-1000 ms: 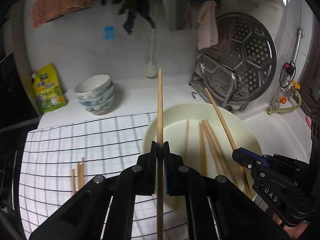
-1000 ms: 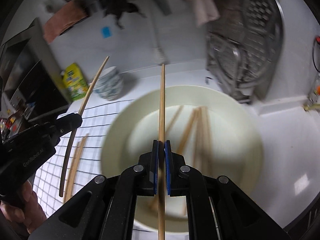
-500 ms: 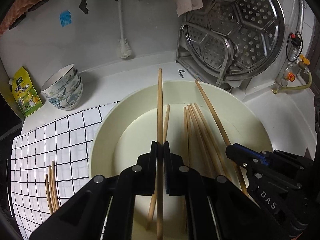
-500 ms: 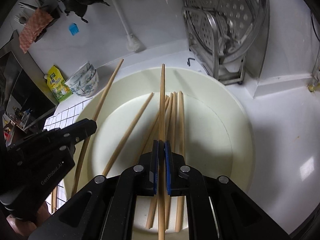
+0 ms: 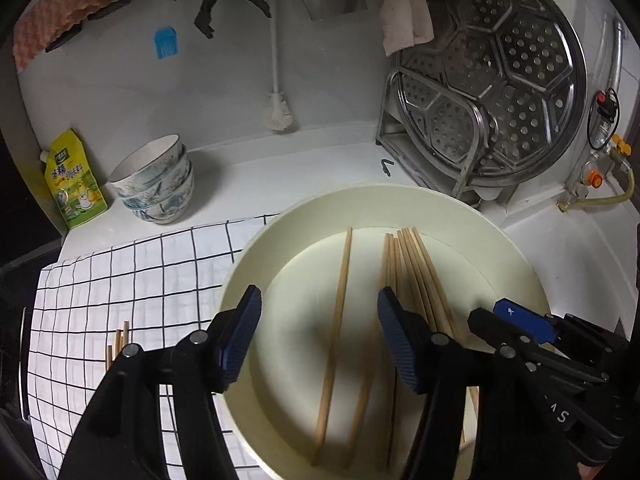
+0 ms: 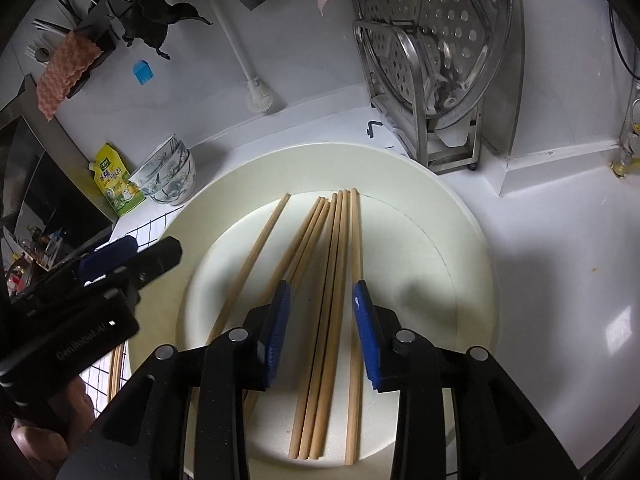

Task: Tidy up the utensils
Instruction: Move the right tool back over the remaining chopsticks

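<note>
Both jaws released; chopsticks (image 6: pixel 336 264) lie in basin (image 6: pixel 460 240), pointing away.

A white counter (image 5: pixel 304 164) meets a white wall (image 5: pixel 120 92) at the back. In the upper right a shiny metal rack (image 5: pixel 436 152) holds a round steamer tray (image 5: pixel 516 72) full of holes. A white brush (image 5: pixel 278 112) hangs in the upper middle. A checked cloth (image 5: pixel 132 280) lies at the lower left.
</note>
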The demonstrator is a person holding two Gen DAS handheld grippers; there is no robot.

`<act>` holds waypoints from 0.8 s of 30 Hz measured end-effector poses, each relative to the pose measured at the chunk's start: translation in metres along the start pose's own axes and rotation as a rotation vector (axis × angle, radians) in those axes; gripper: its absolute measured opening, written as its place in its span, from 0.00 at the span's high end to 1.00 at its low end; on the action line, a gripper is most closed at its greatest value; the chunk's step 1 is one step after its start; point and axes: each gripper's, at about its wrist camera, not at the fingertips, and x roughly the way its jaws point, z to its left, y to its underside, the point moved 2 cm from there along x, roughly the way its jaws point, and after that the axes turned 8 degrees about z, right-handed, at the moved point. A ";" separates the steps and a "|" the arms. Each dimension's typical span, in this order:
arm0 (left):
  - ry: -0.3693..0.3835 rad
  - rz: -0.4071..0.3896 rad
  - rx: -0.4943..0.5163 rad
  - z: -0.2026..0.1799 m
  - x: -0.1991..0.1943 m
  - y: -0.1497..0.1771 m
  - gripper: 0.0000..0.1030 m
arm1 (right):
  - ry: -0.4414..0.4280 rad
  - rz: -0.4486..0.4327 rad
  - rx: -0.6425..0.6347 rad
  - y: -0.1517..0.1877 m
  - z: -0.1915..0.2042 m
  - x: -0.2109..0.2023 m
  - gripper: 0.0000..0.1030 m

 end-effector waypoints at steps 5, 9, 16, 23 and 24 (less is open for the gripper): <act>-0.001 -0.012 -0.013 0.009 -0.012 0.003 0.41 | 0.010 -0.007 -0.007 0.003 0.008 -0.008 0.65; -0.002 -0.022 -0.014 0.017 -0.023 0.008 0.40 | 0.016 -0.019 -0.011 0.007 0.016 -0.017 0.63; 0.001 -0.028 -0.032 0.039 -0.040 0.021 0.36 | 0.026 -0.026 -0.031 0.018 0.041 -0.028 0.58; -0.017 -0.045 -0.056 0.073 -0.060 0.028 0.30 | 0.022 -0.028 -0.065 0.029 0.073 -0.033 0.49; -0.020 -0.049 -0.061 0.078 -0.062 0.028 0.30 | 0.020 -0.026 -0.071 0.030 0.078 -0.032 0.49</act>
